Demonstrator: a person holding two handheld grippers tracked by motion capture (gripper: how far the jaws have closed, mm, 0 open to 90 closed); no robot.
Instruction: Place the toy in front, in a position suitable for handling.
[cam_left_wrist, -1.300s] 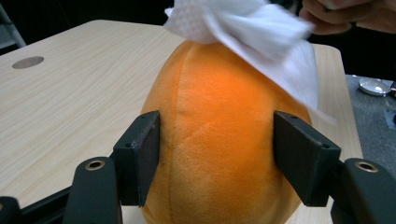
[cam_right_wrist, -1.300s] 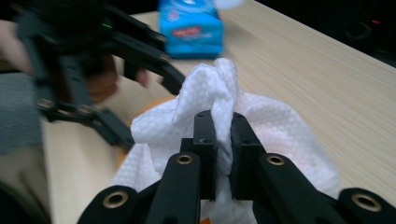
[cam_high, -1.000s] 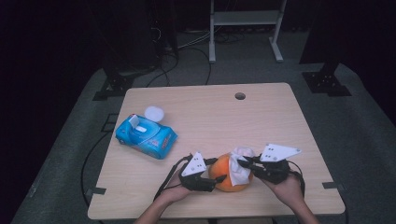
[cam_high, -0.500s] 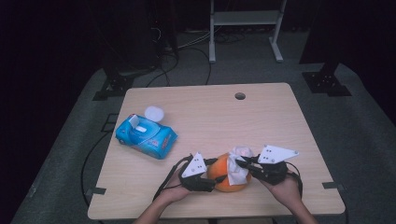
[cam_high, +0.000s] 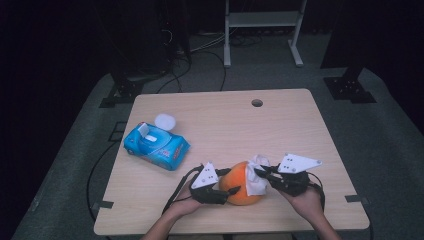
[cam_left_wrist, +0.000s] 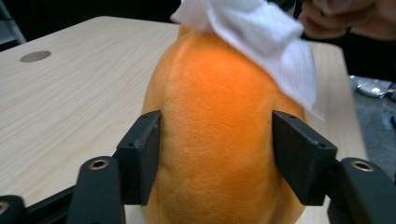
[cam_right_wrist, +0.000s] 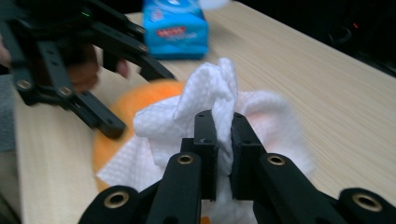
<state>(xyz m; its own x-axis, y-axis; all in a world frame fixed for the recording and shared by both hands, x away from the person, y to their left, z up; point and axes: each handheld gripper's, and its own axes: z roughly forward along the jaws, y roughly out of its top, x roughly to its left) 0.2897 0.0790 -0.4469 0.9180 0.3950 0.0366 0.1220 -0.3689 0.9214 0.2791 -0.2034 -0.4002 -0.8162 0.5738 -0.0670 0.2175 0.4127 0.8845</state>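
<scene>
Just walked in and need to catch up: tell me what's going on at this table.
A person is wiping an orange plush toy near the table's front edge. The left gripper is clamped on the toy's sides and steadies it. The right gripper is shut on a bunched white wipe and presses it against the toy's top. A blue wipes pack lies off to the left with its lid open.

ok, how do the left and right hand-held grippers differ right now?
The left hand-held gripper stands half open, clamped on the sides of the orange plush toy; the right hand-held gripper is pinched nearly shut on a bunched white wipe. The left steadies the toy on the table; the right presses the wipe on it. Both have black jaws and grey top plates.
</scene>
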